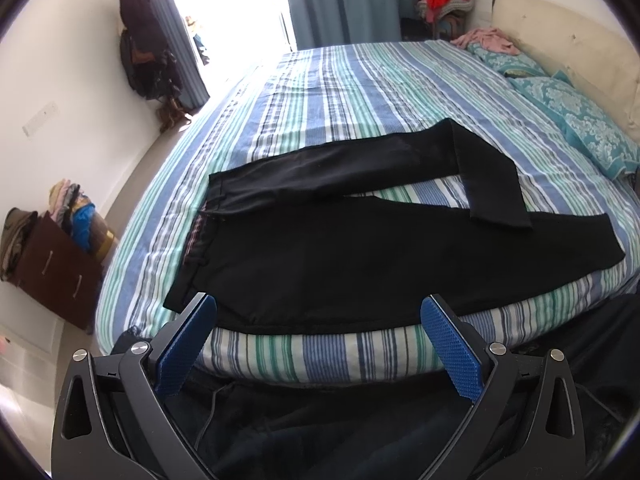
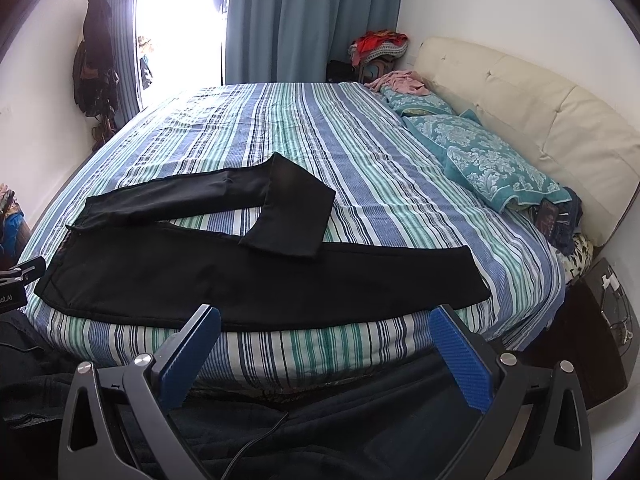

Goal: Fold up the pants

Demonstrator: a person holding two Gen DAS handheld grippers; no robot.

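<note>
blue-padded fingers (image 1: 188, 344) of the left gripper (image 1: 318, 320) stand wide apart with nothing between them, hovering off the near edge of the bed (image 1: 304, 356); the right gripper (image 2: 324, 330) shows the same — its fingers (image 2: 460, 360) spread wide and bare, just short of the mattress side. dark fabric and a thin cable lie below both tools.

just beyond, black pants (image 1: 320, 256) lie flat on the striped blue, green and white bedsheet (image 2: 360, 152), close to the near edge. the waistband (image 1: 200, 236) points left and the near leg runs straight to the right. the far leg is bent back on itself — its cuff end (image 2: 280, 240) rests across the near leg, leaving a wedge of sheet showing between them.

farther right, teal patterned pillows (image 2: 492, 168) lean by a cream padded headboard (image 2: 532, 108), with a pink garment (image 2: 400, 80) beyond them. at the far wall hang blue curtains (image 2: 304, 20) beside a bright window, and a heap of clothes (image 2: 380, 46) sits in the corner. left of the bed stands a brown drawer cabinet (image 1: 60, 268).
</note>
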